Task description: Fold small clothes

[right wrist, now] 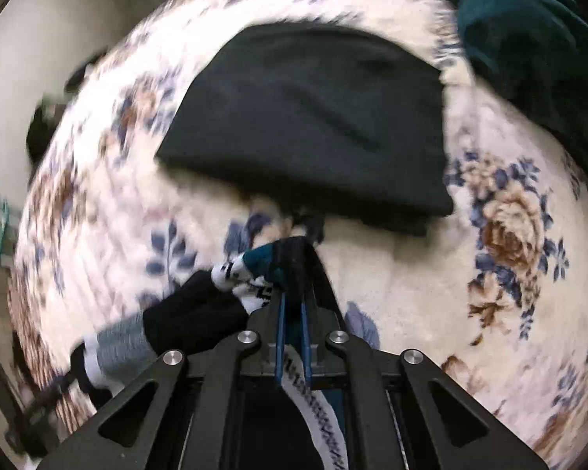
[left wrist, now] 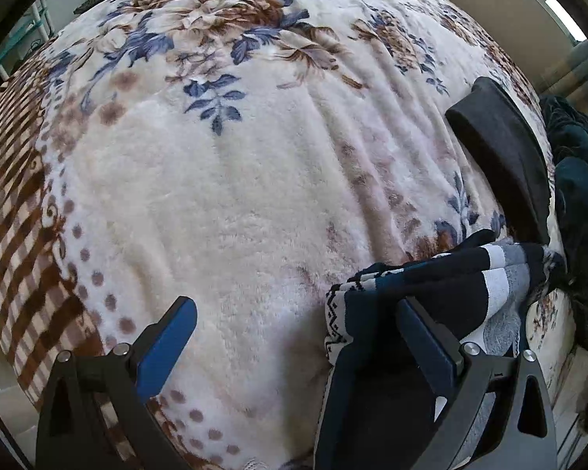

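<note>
A striped sock (left wrist: 450,286) in navy, white, grey and teal, with a knitted pattern band, hangs at the lower right of the left wrist view. It drapes over the right finger of my left gripper (left wrist: 296,307), whose jaws stand wide apart above the floral blanket (left wrist: 235,196) with nothing pressed between them. In the right wrist view the same sock (right wrist: 192,309) trails off to the lower left. My right gripper (right wrist: 293,293) points down at the blanket and is shut on the sock's patterned end, with cloth showing between the blue pads.
A folded black cloth (right wrist: 313,117) lies on the blanket (right wrist: 411,274) just beyond the right gripper, and shows as the black cloth (left wrist: 501,145) at the right edge. A dark teal garment (right wrist: 529,39) is heaped past it. The bed's edge runs along the left.
</note>
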The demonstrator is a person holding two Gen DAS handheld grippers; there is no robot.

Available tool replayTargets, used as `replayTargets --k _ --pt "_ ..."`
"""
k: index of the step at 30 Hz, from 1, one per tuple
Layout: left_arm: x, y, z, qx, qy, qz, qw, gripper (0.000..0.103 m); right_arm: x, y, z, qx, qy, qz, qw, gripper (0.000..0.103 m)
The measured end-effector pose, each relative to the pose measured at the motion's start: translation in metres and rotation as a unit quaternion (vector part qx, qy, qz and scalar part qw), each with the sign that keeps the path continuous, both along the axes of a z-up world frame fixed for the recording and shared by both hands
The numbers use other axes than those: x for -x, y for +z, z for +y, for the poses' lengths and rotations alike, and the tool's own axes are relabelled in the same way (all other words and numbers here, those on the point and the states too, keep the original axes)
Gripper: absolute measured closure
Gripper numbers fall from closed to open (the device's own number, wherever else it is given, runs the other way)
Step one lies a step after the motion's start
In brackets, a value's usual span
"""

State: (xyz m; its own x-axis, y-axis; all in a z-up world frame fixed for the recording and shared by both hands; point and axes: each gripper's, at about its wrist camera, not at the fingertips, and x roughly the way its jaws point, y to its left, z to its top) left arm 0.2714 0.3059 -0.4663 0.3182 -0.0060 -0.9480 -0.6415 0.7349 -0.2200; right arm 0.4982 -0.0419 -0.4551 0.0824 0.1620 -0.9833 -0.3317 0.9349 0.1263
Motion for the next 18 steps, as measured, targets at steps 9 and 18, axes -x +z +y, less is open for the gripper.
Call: replayTargets --k 9,18 --pt "-0.006 0.008 0.0 -0.008 -0.015 -0.005 0.9998 0.0 -0.003 0.004 -0.013 -0.027 -0.036 -0.01 0.999 0.065" --pt "-0.031 0.001 -0.015 -0.057 -0.061 0.003 0.9965 0.0 0.013 -0.023 0.048 0.036 0.095 0.014 0.995 0.052"
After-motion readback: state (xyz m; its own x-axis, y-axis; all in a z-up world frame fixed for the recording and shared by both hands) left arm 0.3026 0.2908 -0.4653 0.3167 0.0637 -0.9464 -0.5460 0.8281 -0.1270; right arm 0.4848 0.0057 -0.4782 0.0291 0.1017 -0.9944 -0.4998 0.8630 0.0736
